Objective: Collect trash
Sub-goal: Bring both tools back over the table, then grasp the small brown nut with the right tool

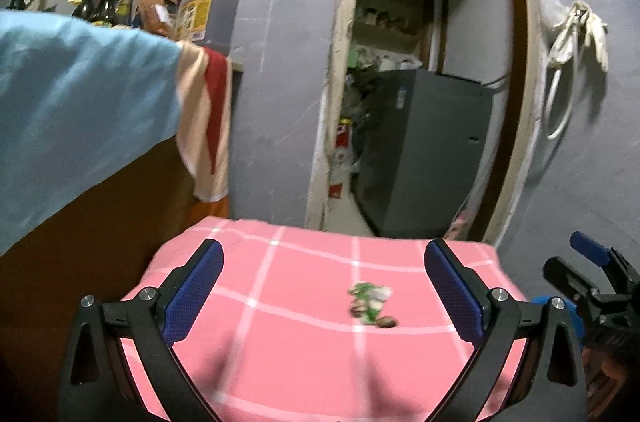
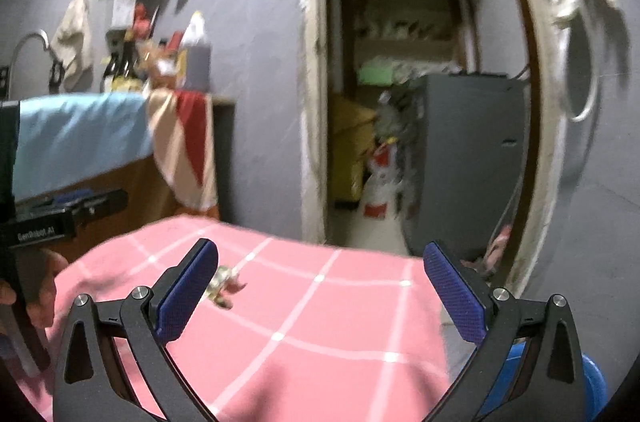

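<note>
Left gripper (image 1: 324,286) wide open, empty; crumpled wrapper (image 1: 370,304) ahead between its fingers, likely lined up for pickup. Right gripper (image 2: 320,286) wide open, empty.

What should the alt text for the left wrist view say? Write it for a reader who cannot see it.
The left gripper, jaws wide open and empty, hangs over a pink checked cloth where a small crumpled green and white wrapper lies between them. Beyond is a grey wall and an open doorway; the right gripper shows at the right edge.

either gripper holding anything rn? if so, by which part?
Nothing held. Left gripper and right gripper are both open and empty; the crumpled wrapper lies untouched on the pink checked cloth.
</note>
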Tool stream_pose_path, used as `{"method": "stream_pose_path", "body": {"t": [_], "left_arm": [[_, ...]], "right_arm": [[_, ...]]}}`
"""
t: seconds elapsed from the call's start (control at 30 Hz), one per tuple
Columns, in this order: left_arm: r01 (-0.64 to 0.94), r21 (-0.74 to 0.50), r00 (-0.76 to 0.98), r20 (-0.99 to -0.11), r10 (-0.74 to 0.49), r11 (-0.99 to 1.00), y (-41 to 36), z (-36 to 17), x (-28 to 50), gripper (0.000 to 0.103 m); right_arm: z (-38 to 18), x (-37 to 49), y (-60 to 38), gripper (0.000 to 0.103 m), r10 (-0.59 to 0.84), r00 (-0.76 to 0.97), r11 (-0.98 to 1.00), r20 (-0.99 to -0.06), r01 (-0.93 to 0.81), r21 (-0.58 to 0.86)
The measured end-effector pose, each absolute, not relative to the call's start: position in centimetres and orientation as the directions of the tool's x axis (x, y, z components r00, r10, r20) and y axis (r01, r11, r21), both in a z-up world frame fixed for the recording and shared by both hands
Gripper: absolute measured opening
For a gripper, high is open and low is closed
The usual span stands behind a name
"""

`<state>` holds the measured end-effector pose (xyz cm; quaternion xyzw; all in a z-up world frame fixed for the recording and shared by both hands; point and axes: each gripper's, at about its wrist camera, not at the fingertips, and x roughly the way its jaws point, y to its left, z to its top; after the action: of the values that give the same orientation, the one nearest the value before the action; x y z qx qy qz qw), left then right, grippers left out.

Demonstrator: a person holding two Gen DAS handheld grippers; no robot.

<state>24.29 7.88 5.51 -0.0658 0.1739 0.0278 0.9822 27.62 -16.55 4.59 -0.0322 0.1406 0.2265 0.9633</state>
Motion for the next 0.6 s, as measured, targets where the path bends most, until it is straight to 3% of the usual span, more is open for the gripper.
{"method": "stream_pose_path", "body": {"t": [0.2, 0.43, 0.5, 0.6], "left_arm": [[-0.141, -0.090, 0.895, -0.437, 0.088, 0.986, 10.2, 3.9, 25.7, 0.099], [-0.186, -0.082, 0.834, -0.540, 0.114, 0.979, 12.2, 1.8, 27.3, 0.099], [-0.194, -0.073, 0.812, -0.572, 0.118, 0.978, 12.6, 1.2, 27.7, 0.099], [-0.203, -0.077, 0.780, -0.615, 0.113, 0.976, 13.0, 0.4, 28.3, 0.098]], "right_arm": [[2.8, 30.7, -12.4, 0.102, 0.455, 0.752, 0.852, -0.478, -0.523, -0.011], [-0.5, 33.7, -8.4, 0.067, 0.466, 0.564, 0.776, -0.682, -0.631, 0.008], [-1.3, 34.3, -7.5, 0.065, 0.466, 0.500, 0.751, -0.730, -0.659, 0.027], [-1.7, 34.9, -6.6, 0.055, 0.459, 0.455, 0.731, -0.763, -0.681, 0.033]]}}
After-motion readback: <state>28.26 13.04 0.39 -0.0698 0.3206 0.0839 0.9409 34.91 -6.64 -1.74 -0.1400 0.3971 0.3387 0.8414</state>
